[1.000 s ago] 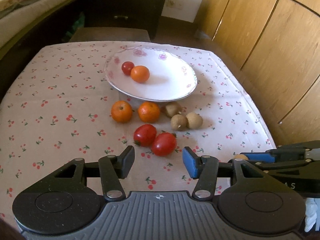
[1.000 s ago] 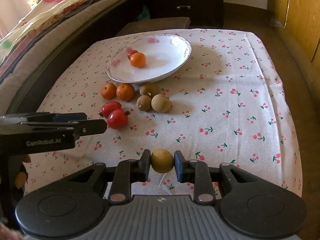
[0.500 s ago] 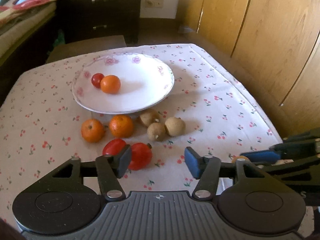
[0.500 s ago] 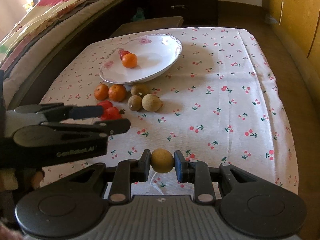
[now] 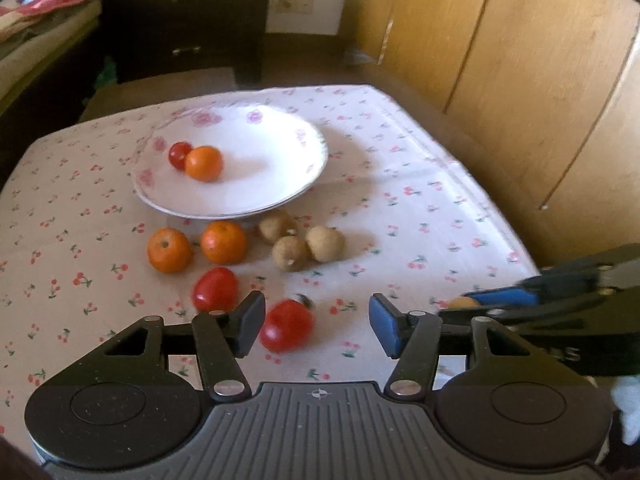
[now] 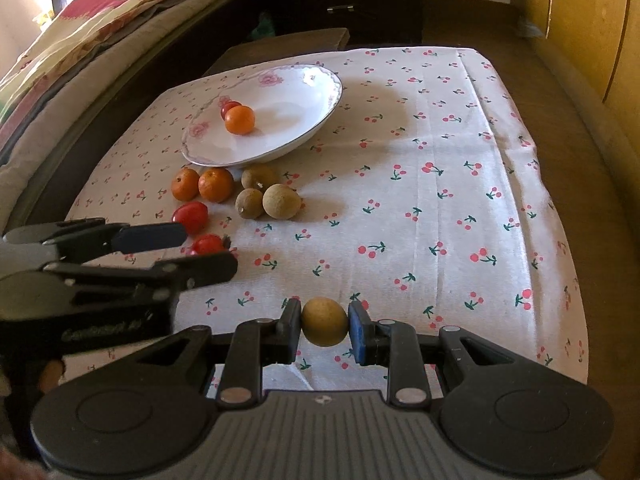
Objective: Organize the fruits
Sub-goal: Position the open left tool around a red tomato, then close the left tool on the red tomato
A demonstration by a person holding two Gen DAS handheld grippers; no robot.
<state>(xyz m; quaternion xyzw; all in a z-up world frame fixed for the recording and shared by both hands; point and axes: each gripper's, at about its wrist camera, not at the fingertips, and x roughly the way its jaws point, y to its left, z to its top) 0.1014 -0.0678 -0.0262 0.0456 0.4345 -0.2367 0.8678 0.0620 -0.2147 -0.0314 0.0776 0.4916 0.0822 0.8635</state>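
A white floral plate [image 5: 280, 184] [image 6: 304, 120] holds a small tomato [image 5: 179, 154] and an orange [image 5: 203, 163]. In front of it on the cloth lie two oranges [image 5: 169, 249] [image 5: 223, 241], three brown longans [image 5: 308, 243] [image 6: 267, 196] and two red tomatoes [image 5: 215, 289] [image 5: 286, 325]. My left gripper [image 5: 316, 328] is open, with the nearer tomato just inside its left finger. My right gripper [image 6: 324, 326] is shut on a brown longan [image 6: 324, 321], held above the table's near edge.
The table has a cherry-print cloth [image 6: 440, 200]. A wooden wardrobe [image 5: 520, 60] stands to the right, a dark dresser [image 5: 184, 20] behind, a bed [image 6: 80, 40] at the left. The left gripper shows in the right wrist view [image 6: 172, 248].
My left gripper has swung right and moved forward, so the nearer tomato now lies between its fingers. The right gripper still holds the longan, shifted slightly.
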